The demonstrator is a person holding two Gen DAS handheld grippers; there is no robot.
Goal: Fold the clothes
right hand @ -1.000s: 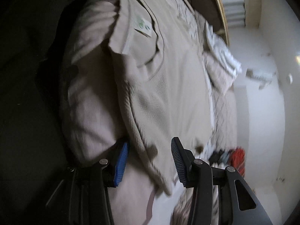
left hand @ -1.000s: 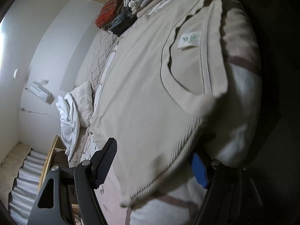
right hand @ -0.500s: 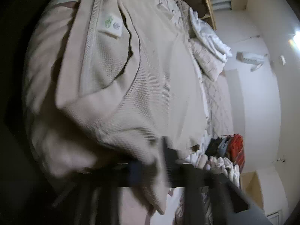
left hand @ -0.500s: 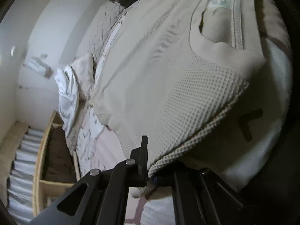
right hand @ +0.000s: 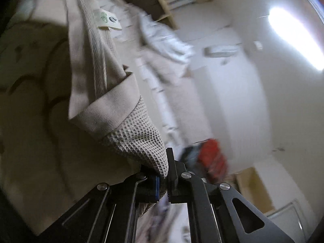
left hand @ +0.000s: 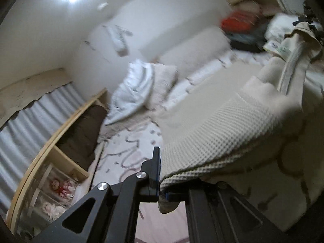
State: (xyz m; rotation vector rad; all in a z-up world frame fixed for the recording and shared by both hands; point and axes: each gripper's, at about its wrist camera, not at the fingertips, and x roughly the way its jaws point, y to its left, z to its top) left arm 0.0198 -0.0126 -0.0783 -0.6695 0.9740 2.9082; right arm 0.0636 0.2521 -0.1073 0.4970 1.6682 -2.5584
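A beige waffle-knit shirt (left hand: 218,129) with a ribbed collar and a white neck label (left hand: 277,47) is lifted off the bed. My left gripper (left hand: 162,190) is shut on one shoulder corner of it. My right gripper (right hand: 164,184) is shut on the other shoulder corner of the shirt (right hand: 137,137); the collar and label (right hand: 107,20) stretch away from it. The shirt's lower part still trails on the patterned bed sheet (left hand: 129,154).
A white crumpled cloth (left hand: 133,89) and a pillow (left hand: 164,81) lie at the bed's head. A wooden shelf unit (left hand: 66,141) stands beside the bed. A stack of red and dark clothes (left hand: 239,26) lies at the far side, also in the right wrist view (right hand: 210,158).
Both grippers have shut on the shirt's shoulder corners and lifted them up off the bed. The views have swung up toward the walls and ceiling light.
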